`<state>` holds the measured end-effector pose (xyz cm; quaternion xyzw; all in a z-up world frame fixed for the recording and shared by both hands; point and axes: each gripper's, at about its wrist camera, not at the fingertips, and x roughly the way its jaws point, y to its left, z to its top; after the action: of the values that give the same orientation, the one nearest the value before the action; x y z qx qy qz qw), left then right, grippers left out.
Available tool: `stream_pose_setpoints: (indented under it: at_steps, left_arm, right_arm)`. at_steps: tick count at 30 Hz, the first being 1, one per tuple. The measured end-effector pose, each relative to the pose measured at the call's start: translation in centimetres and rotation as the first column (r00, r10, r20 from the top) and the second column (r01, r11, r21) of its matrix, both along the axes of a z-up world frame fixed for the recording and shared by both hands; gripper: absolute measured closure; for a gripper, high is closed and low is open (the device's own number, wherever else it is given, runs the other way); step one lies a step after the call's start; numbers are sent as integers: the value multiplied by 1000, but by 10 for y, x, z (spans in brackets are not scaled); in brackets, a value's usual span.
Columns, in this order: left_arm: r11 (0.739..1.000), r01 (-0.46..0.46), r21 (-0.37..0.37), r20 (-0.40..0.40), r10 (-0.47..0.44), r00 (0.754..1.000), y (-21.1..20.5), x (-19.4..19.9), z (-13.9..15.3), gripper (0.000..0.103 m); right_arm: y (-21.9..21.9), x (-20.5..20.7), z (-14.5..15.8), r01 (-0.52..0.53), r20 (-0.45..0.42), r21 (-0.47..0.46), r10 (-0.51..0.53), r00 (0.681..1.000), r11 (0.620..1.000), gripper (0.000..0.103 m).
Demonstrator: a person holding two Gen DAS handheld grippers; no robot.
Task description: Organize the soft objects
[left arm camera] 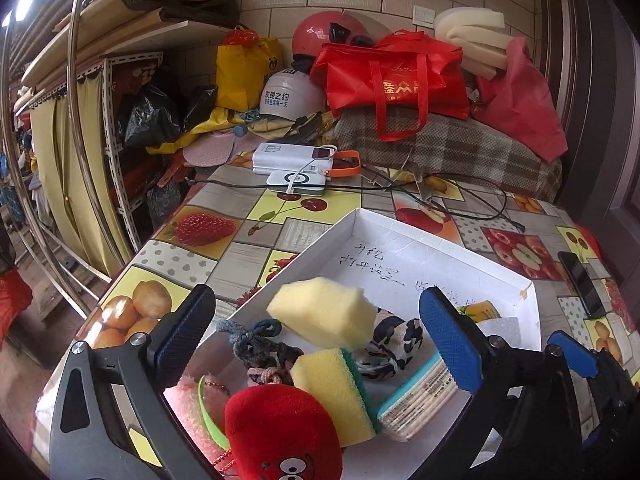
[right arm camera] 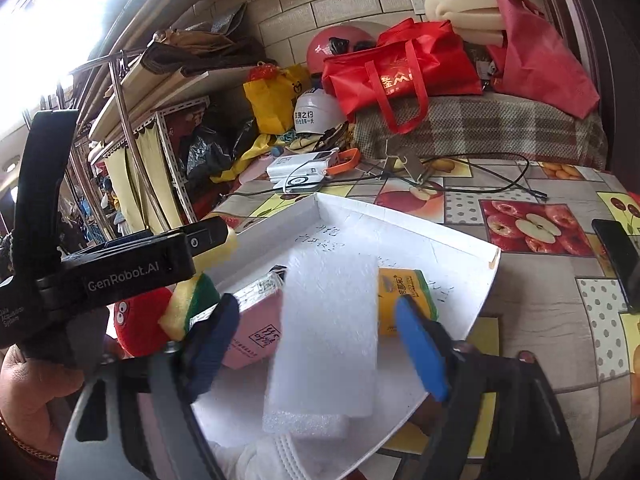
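Observation:
A white cardboard box (left arm camera: 404,248) lies on the fruit-print table and holds soft things. A pale yellow sponge piece (left arm camera: 324,312) is blurred in the air between my left gripper's (left arm camera: 320,332) open fingers, touching neither. Below lie a yellow-green scrub sponge (left arm camera: 336,392), a red plush toy (left arm camera: 280,432), a pink fluffy item (left arm camera: 188,408), dark hair ties (left arm camera: 256,344) and a black-white fabric roll (left arm camera: 396,344). My right gripper (right arm camera: 316,344) is open over a white foam block (right arm camera: 328,332), beside a pink pack (right arm camera: 256,328) and a yellow pack (right arm camera: 400,292).
White power banks (left arm camera: 296,160) with cables lie at the table's far side. A black phone (left arm camera: 580,284) lies at the right edge. Red bags (left arm camera: 392,80), helmets and a plaid blanket are piled behind. A metal rack stands left. My left gripper's body (right arm camera: 100,268) shows in the right wrist view.

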<state>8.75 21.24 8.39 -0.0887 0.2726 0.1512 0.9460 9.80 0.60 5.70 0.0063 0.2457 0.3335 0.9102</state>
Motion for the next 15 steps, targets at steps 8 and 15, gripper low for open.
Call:
stream_pose_setpoints:
  at_steps: [8,15]
  left_arm:
    - [1000,-4,6,43,4,999,-6,-30,6,0]
    - [998,51,-29,76,-49,996,-26,-82,15,0]
  right_arm:
    - [-8,-18,9,19,68,21,-20,997,1000,0]
    - [-47,-55,36,110,203,22,-112,973,994,0]
